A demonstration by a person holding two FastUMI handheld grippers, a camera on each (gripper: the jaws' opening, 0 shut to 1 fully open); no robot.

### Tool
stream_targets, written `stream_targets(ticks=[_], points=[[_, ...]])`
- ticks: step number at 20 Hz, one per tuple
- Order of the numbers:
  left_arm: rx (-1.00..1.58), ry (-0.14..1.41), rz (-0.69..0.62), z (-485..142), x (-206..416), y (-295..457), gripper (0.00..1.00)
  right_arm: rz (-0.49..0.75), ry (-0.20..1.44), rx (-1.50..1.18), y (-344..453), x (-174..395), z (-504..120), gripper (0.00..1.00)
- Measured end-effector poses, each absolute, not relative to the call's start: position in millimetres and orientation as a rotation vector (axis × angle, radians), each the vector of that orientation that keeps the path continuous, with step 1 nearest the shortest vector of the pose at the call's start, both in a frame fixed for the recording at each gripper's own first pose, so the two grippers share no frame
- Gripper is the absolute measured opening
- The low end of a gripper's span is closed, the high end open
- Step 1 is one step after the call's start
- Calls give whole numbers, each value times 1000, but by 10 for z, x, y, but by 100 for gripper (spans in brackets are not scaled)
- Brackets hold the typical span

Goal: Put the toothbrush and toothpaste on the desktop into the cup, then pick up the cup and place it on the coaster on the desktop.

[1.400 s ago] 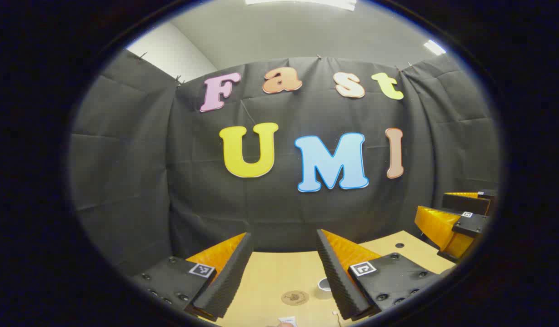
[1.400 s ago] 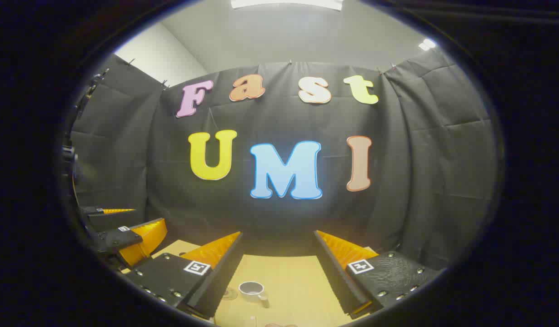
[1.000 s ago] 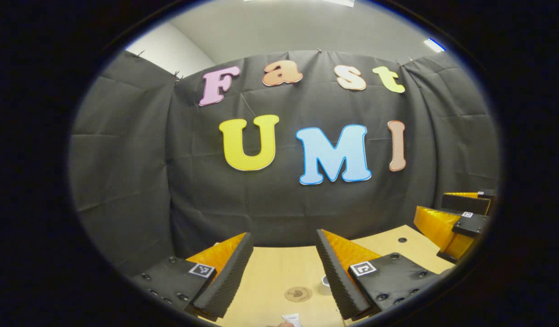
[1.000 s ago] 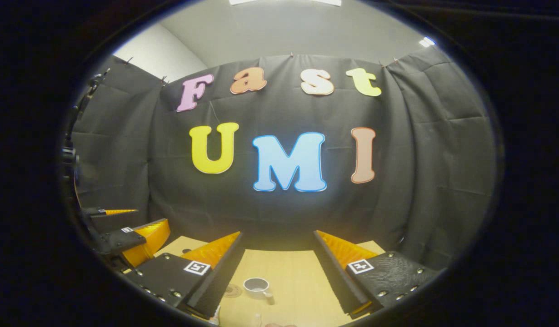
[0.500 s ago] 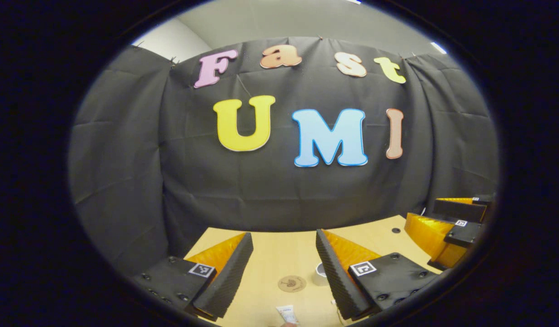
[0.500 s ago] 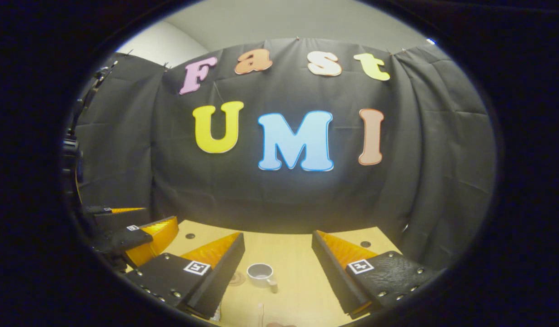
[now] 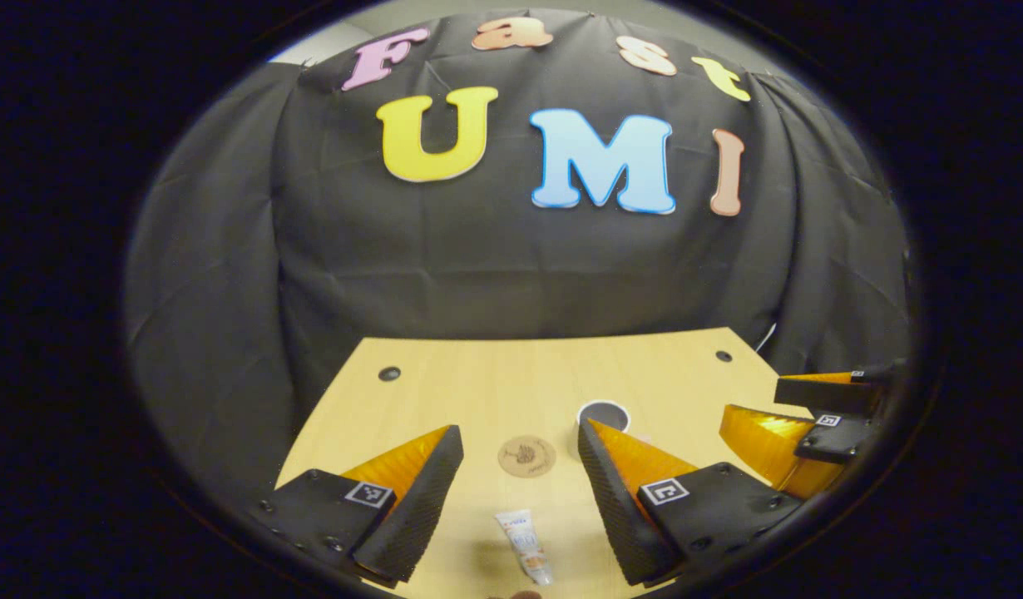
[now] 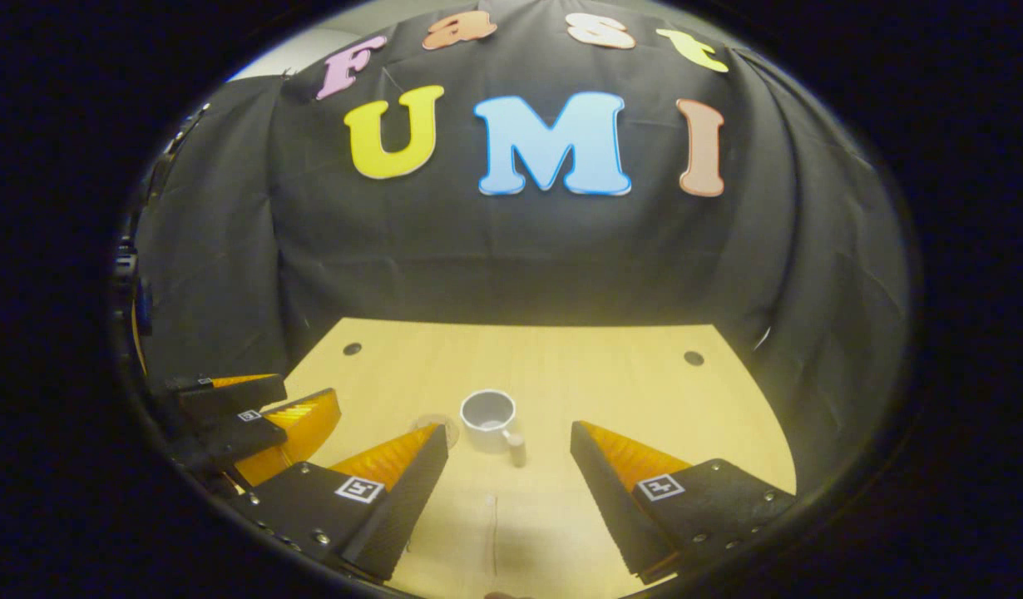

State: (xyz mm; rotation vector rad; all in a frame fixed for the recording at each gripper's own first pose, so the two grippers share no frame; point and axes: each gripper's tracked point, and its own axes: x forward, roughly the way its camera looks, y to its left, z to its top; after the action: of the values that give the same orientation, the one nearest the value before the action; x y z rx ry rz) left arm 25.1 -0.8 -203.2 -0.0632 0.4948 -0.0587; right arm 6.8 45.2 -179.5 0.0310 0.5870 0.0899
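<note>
Light wood desktop (image 7: 478, 391): a pale tabletop with small dark holes near its far corners is seen in both views, backed by the black cloth wall.
Left gripper (image 7: 520, 453): its fingers are spread wide apart, with nothing held between them; it is raised above the desktop, tilted down toward it.
Right gripper (image 8: 507, 453): its fingers are likewise parted wide and nothing is gripped; it is held above the desktop. In the left gripper view it is seen at the right edge (image 7: 798, 416), apart from the objects.
Toothpaste (image 7: 526, 545): a small white tube is laid flat on the desktop at the near edge of the left gripper view, between the left gripper's fingers and below them, with its length running roughly away from the camera. It is untouched.
Coaster (image 7: 526, 456): a round brown disc with a dark print is laid flat on the desktop, beyond the toothpaste and apart from it. In the right gripper view a part of it is seen just left of the cup (image 8: 442, 426).
Cup (image 8: 488, 413): a white mug is stood upright on the desktop, with its handle turned toward the camera and to the right; its inside looks empty. It is beside the coaster, not on it.
Toothbrush (image 8: 491, 532): a thin pale stick is seen lying on the desktop nearer than the cup, between the right gripper's fingers; its details cannot be made out.
</note>
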Motion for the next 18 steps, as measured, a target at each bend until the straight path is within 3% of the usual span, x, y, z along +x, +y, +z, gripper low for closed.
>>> stream_targets(ticks=[6, 7, 8, 14, 15, 18], points=[[-103, 710, -42, -3018, 168, 60, 93, 120, 788, 30, 538, -65, -2530, 95], [-112, 742, -38, -3162, 149, 57, 88, 126, 812, 29, 557, -93, -2636, 95], [-118, 777, -38, -3319, 120, 64, 93, 130, 843, 26, 568, -111, -2739, 95], [-165, 1023, -49, -4122, -114, -52, 91, 139, 1047, 45, 645, -250, -3355, 96], [-172, 1049, -46, -4229, -137, -67, 95, 138, 1075, 46, 639, -303, -3422, 96], [-176, 1116, -26, -4476, -178, -86, 95, 139, 1148, 49, 666, -342, -3664, 96]])
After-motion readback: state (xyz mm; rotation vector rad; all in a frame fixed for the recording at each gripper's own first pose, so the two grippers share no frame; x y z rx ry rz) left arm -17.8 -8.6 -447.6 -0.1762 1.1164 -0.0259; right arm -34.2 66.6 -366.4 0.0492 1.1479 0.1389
